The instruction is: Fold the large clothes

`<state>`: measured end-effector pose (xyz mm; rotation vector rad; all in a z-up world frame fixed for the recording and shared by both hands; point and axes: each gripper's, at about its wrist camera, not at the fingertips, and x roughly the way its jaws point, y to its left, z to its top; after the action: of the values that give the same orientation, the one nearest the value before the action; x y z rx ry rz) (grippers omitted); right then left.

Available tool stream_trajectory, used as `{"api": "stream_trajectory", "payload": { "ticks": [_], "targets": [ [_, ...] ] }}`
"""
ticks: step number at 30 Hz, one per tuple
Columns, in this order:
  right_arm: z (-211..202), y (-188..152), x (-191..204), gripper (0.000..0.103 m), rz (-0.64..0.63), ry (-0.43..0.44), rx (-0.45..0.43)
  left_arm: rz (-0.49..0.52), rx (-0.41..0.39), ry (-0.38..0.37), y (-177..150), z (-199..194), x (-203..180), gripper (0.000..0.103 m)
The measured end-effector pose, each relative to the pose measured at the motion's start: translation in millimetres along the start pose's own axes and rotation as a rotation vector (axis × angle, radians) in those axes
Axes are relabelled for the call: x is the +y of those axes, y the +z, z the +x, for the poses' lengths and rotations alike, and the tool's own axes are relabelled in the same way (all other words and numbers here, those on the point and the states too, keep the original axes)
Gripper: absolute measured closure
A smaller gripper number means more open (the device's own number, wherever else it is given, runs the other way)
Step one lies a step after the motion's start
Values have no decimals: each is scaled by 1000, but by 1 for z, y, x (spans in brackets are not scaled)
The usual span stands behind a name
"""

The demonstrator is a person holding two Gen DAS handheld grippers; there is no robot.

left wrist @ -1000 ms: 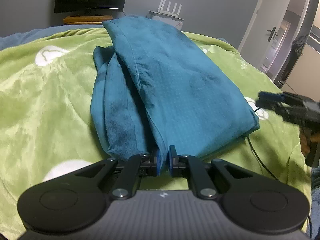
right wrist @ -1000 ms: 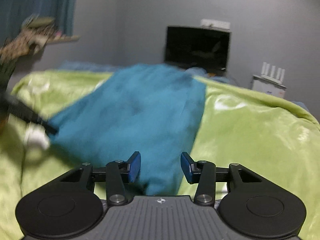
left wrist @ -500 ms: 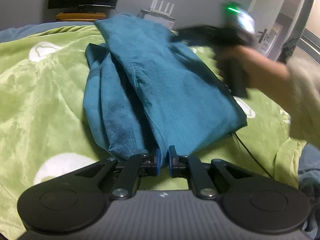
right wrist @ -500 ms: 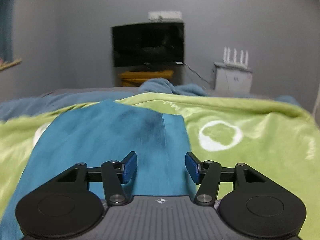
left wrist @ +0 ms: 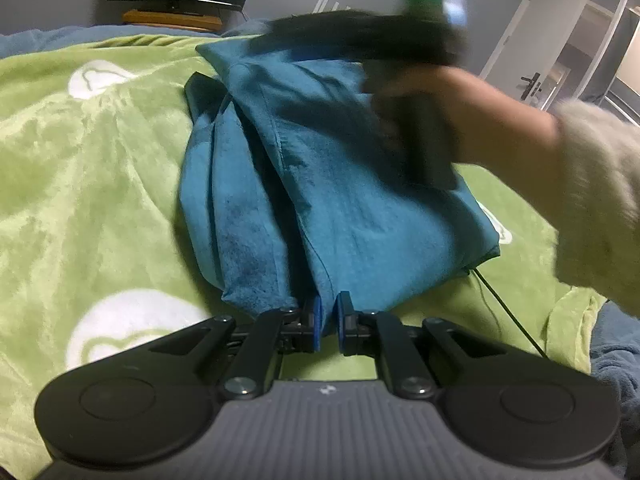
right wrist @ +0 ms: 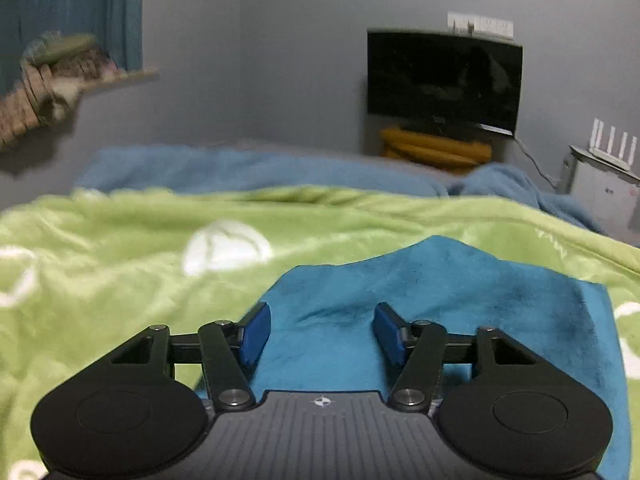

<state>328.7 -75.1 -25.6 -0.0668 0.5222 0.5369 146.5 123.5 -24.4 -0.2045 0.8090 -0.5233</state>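
Left tongs (left wrist: 328, 320) on garment (left wrist: 340, 184) edge

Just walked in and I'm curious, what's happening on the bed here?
A person is folding a teal garment laid on a green blanket, using a handheld gripper in each hand. The left gripper is shut on the garment's near edge. The right gripper hovers over the garment's far part with its fingers apart and nothing between them. In the left wrist view, the person's right hand shows blurred above the cloth. The garment is already partly folded lengthwise.
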Motion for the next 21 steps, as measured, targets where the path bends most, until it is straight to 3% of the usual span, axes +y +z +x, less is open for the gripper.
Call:
{"api": "stream_trajectory", "payload": {
  "ticks": [4,8,11,14,18,21],
  "targets": [
    [-70,-19,-18,40,-18,-65,-77,-1,-11,13,-1,-1,-2,100],
    [-128,-67,-36,38,-94,-128,-22,9,-26,36,-2,-3,-4,100],
    [-157,-111,-59,36,-80,-171,52,5,-33,58,-3,-4,-4,99],
    [-198,-148,-77,34,-2,-247,8,-8,-44,71,-3,-6,-2,99],
    [-265,-193,-77,21,65,-184,-28,-27,-57,79,-4,-7,3,99],
    [-279,-217,-64,18,7,-178,37,-33,-65,67,-5,-9,4,99]
  ]
}}
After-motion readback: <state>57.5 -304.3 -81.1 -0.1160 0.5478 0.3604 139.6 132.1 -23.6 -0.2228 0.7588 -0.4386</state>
